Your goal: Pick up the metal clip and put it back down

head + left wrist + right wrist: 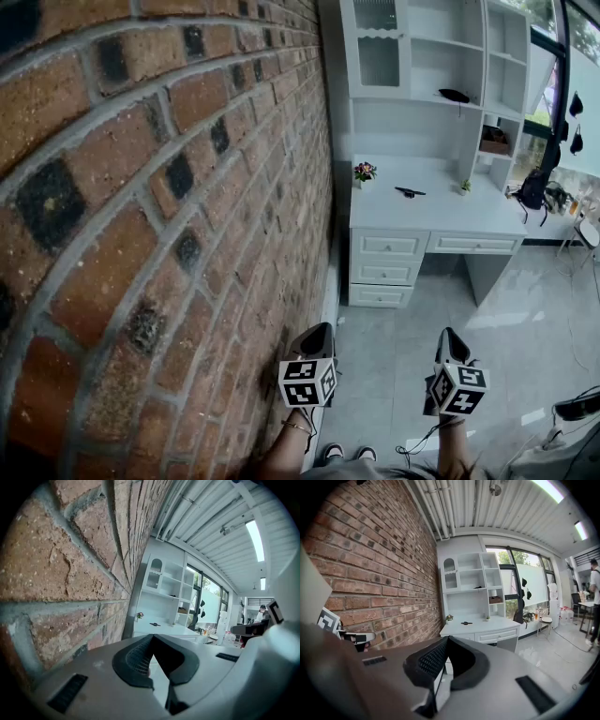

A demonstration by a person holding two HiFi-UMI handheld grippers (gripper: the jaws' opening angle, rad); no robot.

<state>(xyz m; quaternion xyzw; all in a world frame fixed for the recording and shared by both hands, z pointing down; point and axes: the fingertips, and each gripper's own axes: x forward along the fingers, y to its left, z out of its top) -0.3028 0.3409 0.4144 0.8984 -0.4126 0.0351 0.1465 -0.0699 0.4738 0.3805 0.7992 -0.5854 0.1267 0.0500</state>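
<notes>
Metal clip (410, 192) lies on far white desk (441, 214), well apart from both grippers. Left gripper (322, 330) & right gripper (450, 334): jaws pressed together, nothing btwn. Left one sits beside brick wall (141, 187).

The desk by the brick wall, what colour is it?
The desk is white, drawers included. The head view shows it best.

White desk (441, 214) at upper right, bearing small flower pot (365, 173) on left, dark clip (409, 192) mid-top, tiny green plant (464, 187) on right.
</notes>
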